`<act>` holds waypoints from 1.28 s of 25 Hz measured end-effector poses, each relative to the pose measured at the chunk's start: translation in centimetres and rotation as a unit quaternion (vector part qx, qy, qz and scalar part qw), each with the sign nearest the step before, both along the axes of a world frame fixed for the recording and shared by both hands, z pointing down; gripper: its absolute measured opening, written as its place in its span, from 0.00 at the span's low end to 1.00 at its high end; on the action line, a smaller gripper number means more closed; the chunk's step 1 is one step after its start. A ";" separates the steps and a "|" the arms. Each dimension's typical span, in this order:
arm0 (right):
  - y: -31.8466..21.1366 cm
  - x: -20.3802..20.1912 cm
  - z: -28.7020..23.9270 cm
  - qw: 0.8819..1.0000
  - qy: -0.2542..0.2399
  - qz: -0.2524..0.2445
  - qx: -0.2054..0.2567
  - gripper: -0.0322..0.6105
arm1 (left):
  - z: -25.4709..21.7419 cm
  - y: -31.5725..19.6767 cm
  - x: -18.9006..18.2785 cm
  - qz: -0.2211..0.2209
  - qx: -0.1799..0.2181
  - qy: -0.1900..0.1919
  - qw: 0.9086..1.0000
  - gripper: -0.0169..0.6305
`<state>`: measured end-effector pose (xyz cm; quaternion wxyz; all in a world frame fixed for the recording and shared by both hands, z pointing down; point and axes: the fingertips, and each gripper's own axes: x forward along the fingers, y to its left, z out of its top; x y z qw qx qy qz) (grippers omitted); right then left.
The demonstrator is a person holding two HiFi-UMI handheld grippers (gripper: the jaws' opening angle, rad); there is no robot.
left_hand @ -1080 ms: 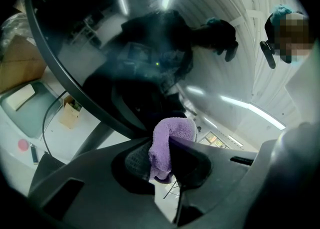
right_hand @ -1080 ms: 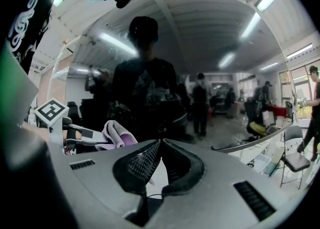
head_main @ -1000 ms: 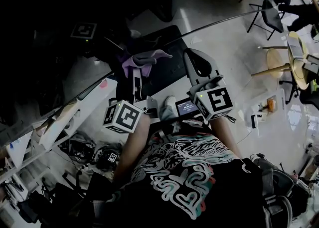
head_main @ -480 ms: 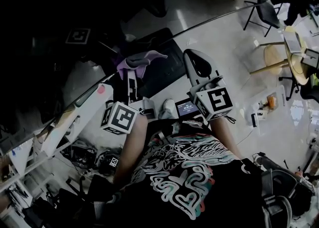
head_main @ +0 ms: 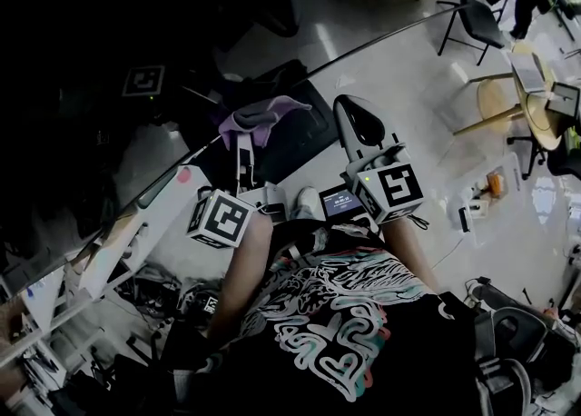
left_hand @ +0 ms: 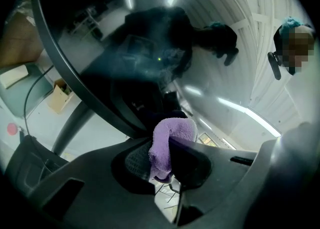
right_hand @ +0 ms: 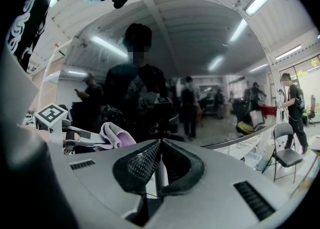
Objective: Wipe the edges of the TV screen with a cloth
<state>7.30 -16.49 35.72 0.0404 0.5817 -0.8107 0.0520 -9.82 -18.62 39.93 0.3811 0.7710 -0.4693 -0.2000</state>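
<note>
Purple cloth [head_main: 265, 116] sits pinched in the left gripper [head_main: 243, 140], just above the middle of the head view. It is draped over the pale rim that runs diagonally from lower left to upper right along the dark, glossy TV screen [head_main: 109, 33].

In the left gripper view the jaws are clamped on a fold of the cloth [left_hand: 167, 140], and its upper end seems to press against the curved dark bezel [left_hand: 85, 73].

Over the last second the cloth slid a little down-left along the rim. Now it lies slightly further right again. I read this as a short back-and-forth rub on one stretch of the edge, not a long sweep.

The right gripper [head_main: 356, 114] has barely shifted, right of centre. Its own view shows the jaws pressed together with nothing between them [right_hand: 160, 148].

Wiping looks under way, with much of the rim toward both ends likely not yet covered.
</note>
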 end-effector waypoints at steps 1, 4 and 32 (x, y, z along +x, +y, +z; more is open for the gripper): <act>0.0 0.1 -0.1 1.000 -0.002 0.002 0.000 0.10 | -0.1 -0.1 0.3 0.004 -0.001 0.003 1.000 0.12; 0.2 0.3 -0.2 1.000 -0.006 0.009 -0.001 0.10 | -0.1 -0.2 0.7 0.011 -0.005 0.008 1.000 0.12; 7.6 0.7 -2.0 0.985 0.026 0.169 -0.008 0.10 | 1.4 -1.1 2.9 0.057 -0.150 0.272 0.949 0.12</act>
